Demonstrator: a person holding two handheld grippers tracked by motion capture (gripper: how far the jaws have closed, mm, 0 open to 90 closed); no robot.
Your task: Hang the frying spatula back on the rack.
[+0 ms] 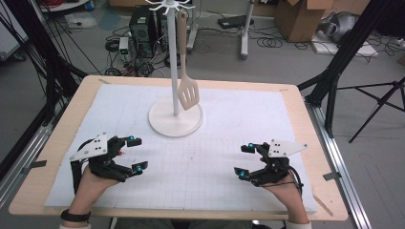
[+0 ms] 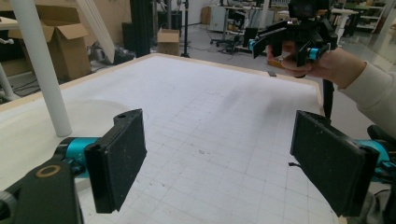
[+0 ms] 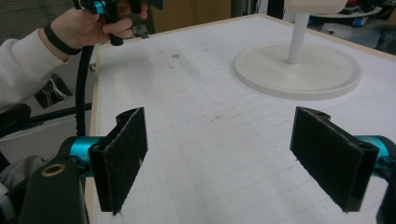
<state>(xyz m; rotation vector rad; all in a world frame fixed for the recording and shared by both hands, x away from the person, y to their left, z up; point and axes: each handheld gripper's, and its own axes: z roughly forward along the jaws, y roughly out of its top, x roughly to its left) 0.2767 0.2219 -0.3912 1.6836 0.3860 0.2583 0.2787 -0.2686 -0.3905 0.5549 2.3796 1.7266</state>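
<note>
A white utensil stand [image 1: 175,119] with a round base stands at the middle back of the white gridded mat [image 1: 224,162]. A beige slotted spatula [image 1: 187,90] hangs from a hook at its top, blade down beside the pole. My left gripper [image 1: 135,154] rests at the front left of the mat, open and holding nothing. My right gripper [image 1: 244,161] rests at the front right, open as well. In the left gripper view my own jaws [image 2: 219,172] stand wide apart over bare mat, with the stand's pole [image 2: 39,65] at left. The right gripper view shows its jaws [image 3: 229,163] wide apart and the stand's base [image 3: 299,70] ahead.
The mat lies on a wooden table [image 1: 86,90]. Black frame poles [image 1: 334,71] stand at both sides of the table. Cables, a computer tower [image 1: 141,28] and cardboard boxes [image 1: 305,16] lie on the floor beyond the far edge.
</note>
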